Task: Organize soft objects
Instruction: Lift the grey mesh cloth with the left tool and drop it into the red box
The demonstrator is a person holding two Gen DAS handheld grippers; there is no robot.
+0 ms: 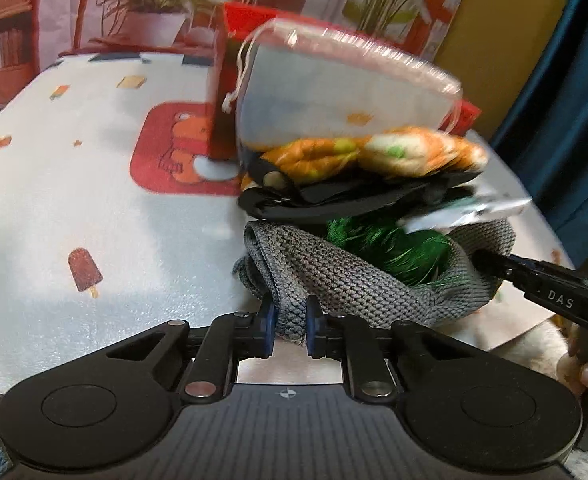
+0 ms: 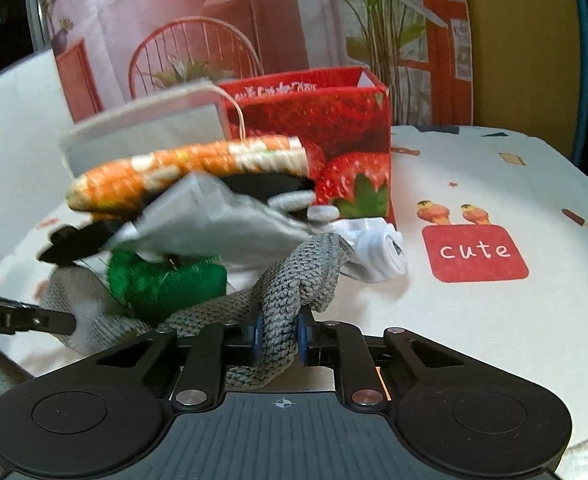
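A grey knitted cloth (image 1: 334, 276) is pinched at 2 places: one bunched edge is clamped between the blue pads of the left gripper (image 1: 290, 326), and another bunched edge is clamped in the narrowly closed right gripper (image 2: 279, 338). A pile of soft things is carried in the cloth between the 2 grips. A green fuzzy item (image 2: 162, 284) lies lowest, with a crumpled pale piece (image 2: 210, 216) and a black item (image 1: 334, 196) above it. An orange and white knitted piece (image 2: 182, 168) is stacked over these, and a white drawstring pouch with a pink edge (image 1: 334, 96) is seen topmost, blurred. A white sock (image 2: 378, 254) rests on the printed tablecloth of the table (image 2: 474, 320), just beside the cloth. A red strawberry-printed bag (image 2: 334, 128) stands upright behind the pile.
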